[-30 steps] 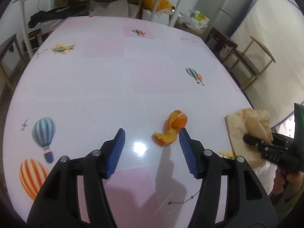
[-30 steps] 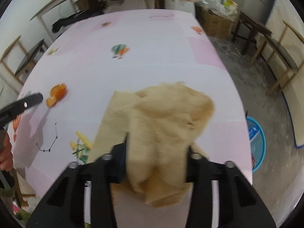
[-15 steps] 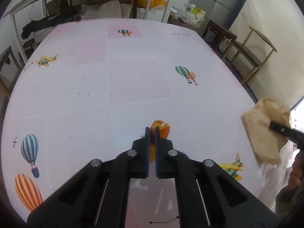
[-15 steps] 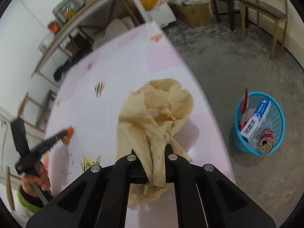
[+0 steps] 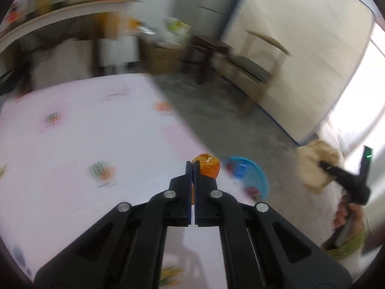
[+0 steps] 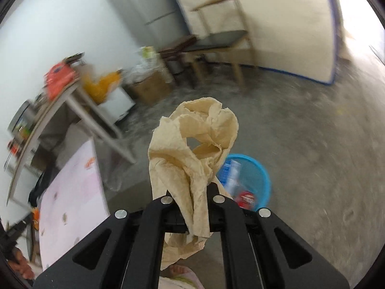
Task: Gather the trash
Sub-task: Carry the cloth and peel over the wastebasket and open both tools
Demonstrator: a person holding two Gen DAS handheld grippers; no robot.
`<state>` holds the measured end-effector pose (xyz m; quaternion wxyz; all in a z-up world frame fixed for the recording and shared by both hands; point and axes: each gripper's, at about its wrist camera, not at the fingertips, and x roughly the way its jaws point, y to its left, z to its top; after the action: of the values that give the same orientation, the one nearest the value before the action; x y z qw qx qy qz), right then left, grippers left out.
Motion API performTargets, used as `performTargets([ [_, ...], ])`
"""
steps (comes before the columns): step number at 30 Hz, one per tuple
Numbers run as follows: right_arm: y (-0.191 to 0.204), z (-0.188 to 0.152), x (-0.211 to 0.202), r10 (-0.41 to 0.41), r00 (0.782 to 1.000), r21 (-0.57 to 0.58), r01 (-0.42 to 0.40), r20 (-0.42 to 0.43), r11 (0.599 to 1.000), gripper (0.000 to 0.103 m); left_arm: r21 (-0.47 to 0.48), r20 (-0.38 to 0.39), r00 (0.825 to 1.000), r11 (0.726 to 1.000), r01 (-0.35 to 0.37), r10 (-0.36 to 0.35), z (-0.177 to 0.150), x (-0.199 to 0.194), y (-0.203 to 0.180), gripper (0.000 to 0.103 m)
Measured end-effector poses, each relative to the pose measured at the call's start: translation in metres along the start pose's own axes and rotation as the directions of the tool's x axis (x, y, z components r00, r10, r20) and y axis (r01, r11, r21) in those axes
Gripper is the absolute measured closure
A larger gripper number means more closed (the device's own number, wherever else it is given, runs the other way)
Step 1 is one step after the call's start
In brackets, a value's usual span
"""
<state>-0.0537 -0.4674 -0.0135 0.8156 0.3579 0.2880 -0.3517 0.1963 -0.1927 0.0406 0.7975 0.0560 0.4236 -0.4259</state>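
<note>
My left gripper (image 5: 193, 166) is shut on an orange peel (image 5: 208, 166) and holds it above the right edge of the pink table (image 5: 72, 149). My right gripper (image 6: 192, 192) is shut on a crumpled tan paper towel (image 6: 192, 139) and holds it in the air above the floor. The towel hides the gripper's tips. A blue trash basket (image 6: 259, 178) stands on the floor just beyond the towel, with trash inside. The basket (image 5: 255, 175) also shows in the left wrist view, past the peel, with the right gripper (image 5: 324, 166) and towel (image 5: 312, 168) to its right.
A wooden chair (image 6: 221, 36) stands by the wall behind the basket. A cardboard box (image 6: 149, 89) and bags sit on the concrete floor beside a shelf table (image 6: 72, 101). The pink table (image 6: 72, 187) is at the left in the right wrist view.
Both grippers have lifted off the table and swung right toward the blue basket. The peel and the towel have come up with them.
</note>
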Motion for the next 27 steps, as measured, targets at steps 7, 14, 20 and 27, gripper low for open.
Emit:
performTargets([
  [7, -0.065, -0.031, 0.031, -0.056, 0.992, 0.12, 0.07, -0.113, 0.99, 0.099, 0.134, -0.287, 0.951, 0.979, 0.157, -0.113, 0.025, 0.13, -0.125, 0.103],
  [14, -0.098, -0.04, 0.044, -0.068, 0.985, 0.162, 0.094, -0.158, 0.982, 0.099, 0.165, -0.444, 0.89, 0.968, 0.191, -0.1, 0.016, 0.255, -0.203, 0.097],
  [20, -0.12, -0.042, 0.059, -0.078, 0.979, 0.18, 0.113, -0.19, 0.977, 0.099, 0.069, -0.45, 0.886, 0.985, 0.16, -0.112, 0.007, 0.293, -0.205, 0.065],
  [27, -0.12, -0.036, 0.095, -0.111, 0.967, 0.117, 0.14, -0.23, 0.983, 0.098, 0.116, -0.358, 0.928, 0.981, 0.154, -0.103, 0.027, 0.232, -0.176, 0.058],
])
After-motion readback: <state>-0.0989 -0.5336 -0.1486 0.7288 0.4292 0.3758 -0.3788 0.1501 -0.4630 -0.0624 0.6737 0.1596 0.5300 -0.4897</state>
